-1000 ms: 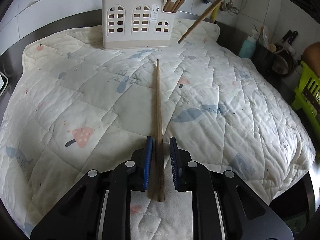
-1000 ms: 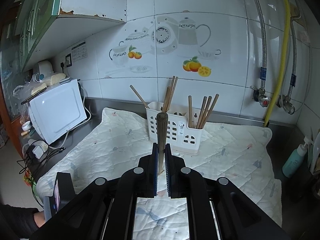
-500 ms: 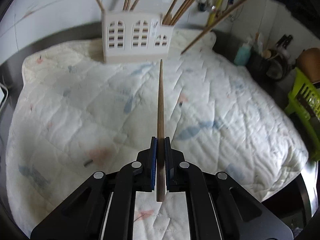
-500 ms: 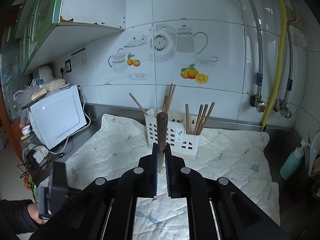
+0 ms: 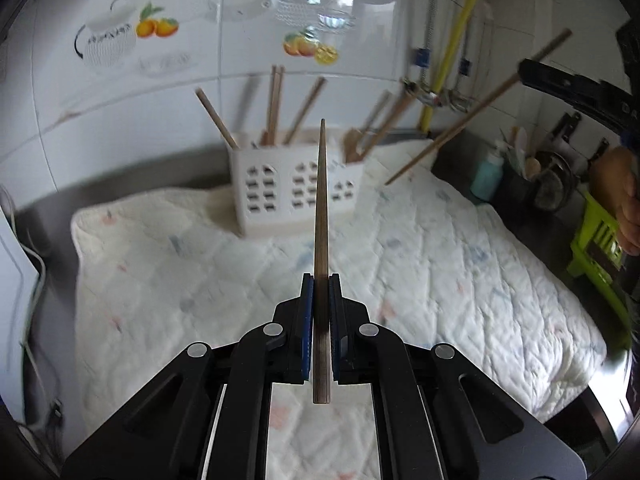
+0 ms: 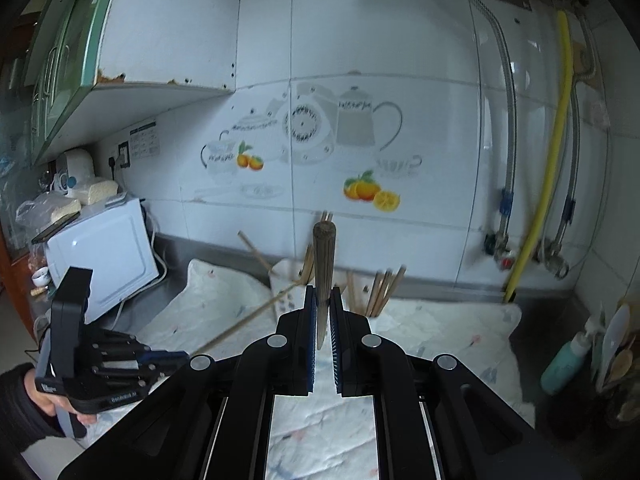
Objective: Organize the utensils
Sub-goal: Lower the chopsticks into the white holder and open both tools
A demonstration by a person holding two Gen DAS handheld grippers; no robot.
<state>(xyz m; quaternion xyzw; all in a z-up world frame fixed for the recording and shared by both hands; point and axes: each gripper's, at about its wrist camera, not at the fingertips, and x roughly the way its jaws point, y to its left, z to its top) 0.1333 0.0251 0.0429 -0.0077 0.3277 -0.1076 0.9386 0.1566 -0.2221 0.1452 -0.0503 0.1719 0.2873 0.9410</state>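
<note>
My left gripper (image 5: 321,280) is shut on a brown chopstick (image 5: 321,208) that points forward at the white utensil holder (image 5: 296,192), held above the quilted cloth. The holder has several chopsticks standing in it. My right gripper (image 6: 323,292) is shut on another chopstick (image 6: 324,264), seen end-on and raised high. That chopstick also shows slanting at the right of the left wrist view (image 5: 476,112). The holder (image 6: 292,280) sits below and beyond the right gripper, partly hidden. The left gripper with its chopstick shows at the lower left of the right wrist view (image 6: 100,364).
A white quilted cloth (image 5: 460,264) covers the steel counter. A white microwave (image 6: 100,252) stands at the left. A teal bottle (image 5: 486,176), a dark utensil pot (image 5: 548,184) and a green rack (image 5: 600,240) sit at the right. Pipes and a yellow hose (image 6: 540,200) run down the tiled wall.
My left gripper closed on the chopstick lying on the cloth and lifted it, tilting up toward the holder. My right gripper rose with its chopstick.
</note>
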